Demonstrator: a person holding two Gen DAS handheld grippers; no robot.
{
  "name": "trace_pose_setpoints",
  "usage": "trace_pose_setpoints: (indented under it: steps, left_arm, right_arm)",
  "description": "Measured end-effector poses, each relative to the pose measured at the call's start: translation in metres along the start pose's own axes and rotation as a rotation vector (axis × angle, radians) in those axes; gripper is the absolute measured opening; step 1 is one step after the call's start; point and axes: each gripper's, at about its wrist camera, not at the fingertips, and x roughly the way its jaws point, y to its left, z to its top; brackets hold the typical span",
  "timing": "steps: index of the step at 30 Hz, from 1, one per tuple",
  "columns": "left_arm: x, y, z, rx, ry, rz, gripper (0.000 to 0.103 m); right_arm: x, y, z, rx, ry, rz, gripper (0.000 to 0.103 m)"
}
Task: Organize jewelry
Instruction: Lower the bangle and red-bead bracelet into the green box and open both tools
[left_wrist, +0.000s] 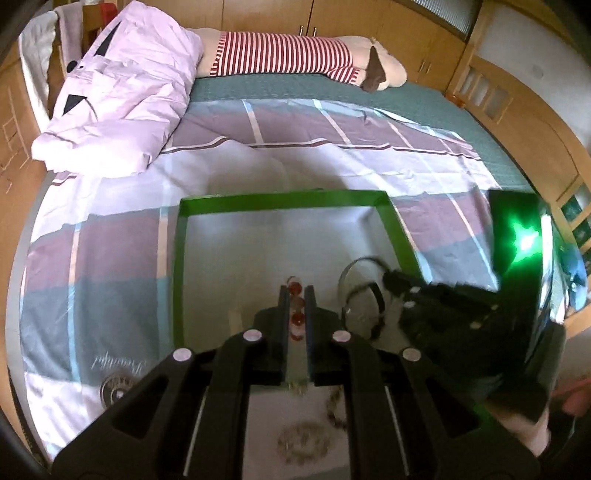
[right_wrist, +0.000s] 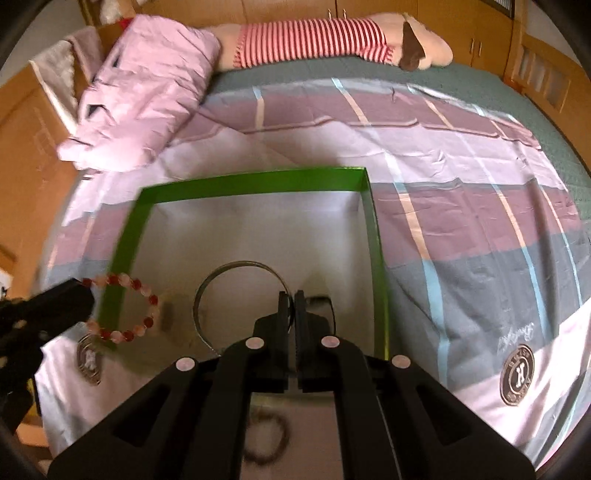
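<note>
A green-rimmed box (left_wrist: 280, 201) with a white floor lies on the bed; it also shows in the right wrist view (right_wrist: 255, 182). My left gripper (left_wrist: 296, 291) is shut on a red and pink bead bracelet (left_wrist: 295, 288), which hangs over the box's left rim in the right wrist view (right_wrist: 125, 314). My right gripper (right_wrist: 291, 297) is shut on a thin silver bangle (right_wrist: 240, 264) over the box's floor; it shows at the right in the left wrist view (left_wrist: 364, 264). More bead bracelets lie blurred below the fingers (left_wrist: 304, 441) (right_wrist: 264, 435).
The box rests on a plaid purple, grey and white sheet (right_wrist: 461, 221). A pink folded quilt (right_wrist: 147, 92) lies at the back left and a striped plush toy (right_wrist: 332, 37) along the headboard. Wooden cabinets (left_wrist: 517, 122) line the right side.
</note>
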Motion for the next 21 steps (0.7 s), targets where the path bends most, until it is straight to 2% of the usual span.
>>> trace_pose_setpoints:
  steps: [3,6,9,12,18,20,21]
  left_arm:
    - [0.034,0.008,0.01,-0.029,0.036,-0.008,0.007]
    - [0.058,0.019,0.01,-0.062,0.064,0.015,0.007]
    - [0.077,0.027,0.007,-0.051,0.088,0.026,0.007]
    - [0.093,0.037,0.005,-0.064,0.107,0.05,0.007]
    - [0.106,0.055,0.0,-0.094,0.13,0.094,0.008]
    - [0.107,0.061,-0.002,-0.12,0.14,0.097,0.012]
    - [0.106,0.064,-0.003,-0.135,0.141,0.091,0.018]
  right_arm:
    - [0.032,-0.002,0.006,0.028,0.059,0.02,0.003]
    - [0.048,0.002,0.008,0.015,0.076,-0.006,0.003]
    - [0.06,0.012,0.007,-0.034,0.082,-0.013,0.003]
    - [0.07,0.02,0.004,-0.052,0.108,-0.013,0.003]
    - [0.089,0.029,-0.004,-0.093,0.155,-0.069,0.003]
    - [0.091,0.027,-0.004,-0.082,0.153,-0.066,0.003]
    - [0.091,0.026,-0.004,-0.075,0.153,-0.066,0.004]
